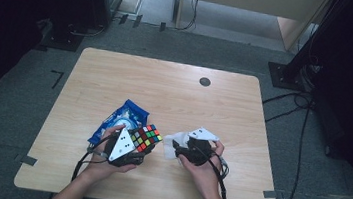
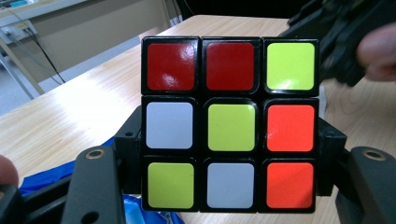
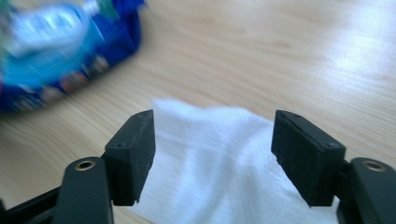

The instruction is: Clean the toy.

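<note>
Currently, left gripper (image 1: pixel 145 144) clamps the puzzle cube (image 2: pixel 230 123); right gripper (image 3: pixel 212 156) hovers open over white cloth (image 3: pixel 224 172).

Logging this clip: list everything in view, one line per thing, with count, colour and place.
Puzzle cube: one, black with red, yellow-green, white and orange squares, clamped between the left gripper's jaws.
Snack packet: one, blue, on the table beside the cube.
Cloth: one, white, lying on the table under the right gripper.
Table: one, light wood, centre.
Left gripper: one, black, gripping the cube.
Right gripper: one, black, jaws apart above the cloth.
Hands: two, one on each gripper.
</note>
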